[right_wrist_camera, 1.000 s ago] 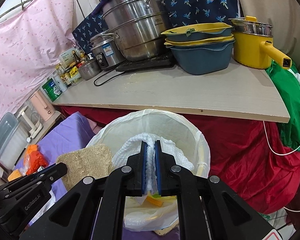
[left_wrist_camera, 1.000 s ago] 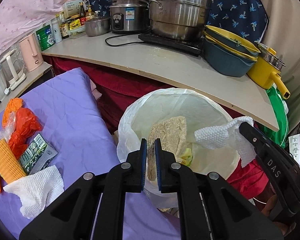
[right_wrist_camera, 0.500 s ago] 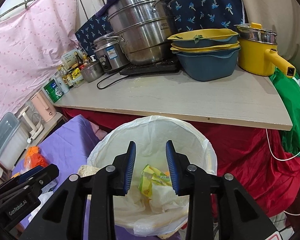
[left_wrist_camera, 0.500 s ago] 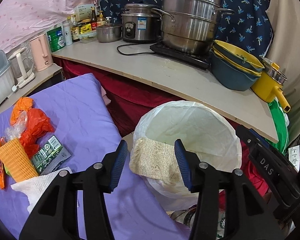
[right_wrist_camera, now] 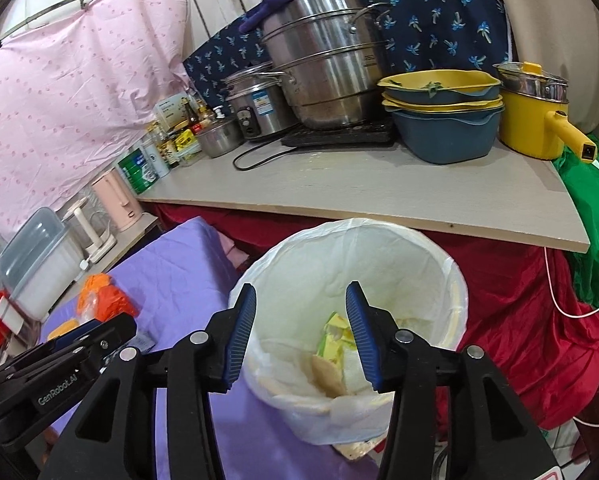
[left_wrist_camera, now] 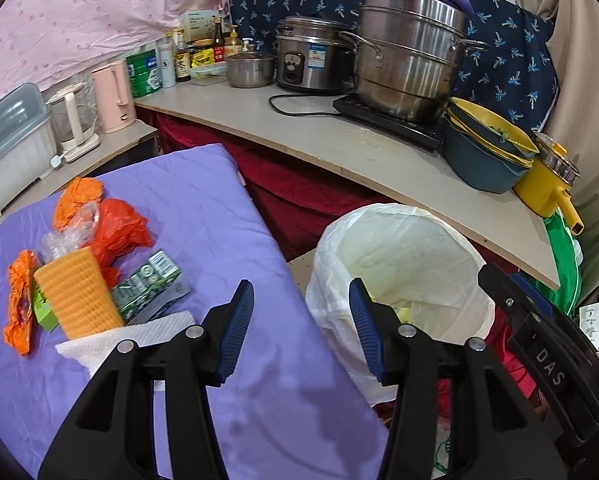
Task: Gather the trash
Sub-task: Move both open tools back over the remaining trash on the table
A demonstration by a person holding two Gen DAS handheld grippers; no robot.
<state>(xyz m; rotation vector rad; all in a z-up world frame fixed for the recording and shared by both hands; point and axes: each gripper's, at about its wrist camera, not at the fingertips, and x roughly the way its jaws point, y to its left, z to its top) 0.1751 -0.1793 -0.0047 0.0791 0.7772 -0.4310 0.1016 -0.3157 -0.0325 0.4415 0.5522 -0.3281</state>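
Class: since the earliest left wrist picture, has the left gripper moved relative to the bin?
Yes. The left gripper, jaws just opened and empty, has drawn back left from over the bin toward the purple cloth.

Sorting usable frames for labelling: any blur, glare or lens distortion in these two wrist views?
Left wrist: sharp; fisheye bends the counter edge; dark corners; soft shadow on the purple cloth. Right wrist: sharp, same vignette; steamer pot shows mild reflections; bin liner bright, not blown out.

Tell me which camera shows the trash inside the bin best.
The right wrist view: it looks down into the bin, showing the yellow wrapper and other scraps at the bottom. The left wrist view sees the bin from the side, with only a yellowish sliver inside.
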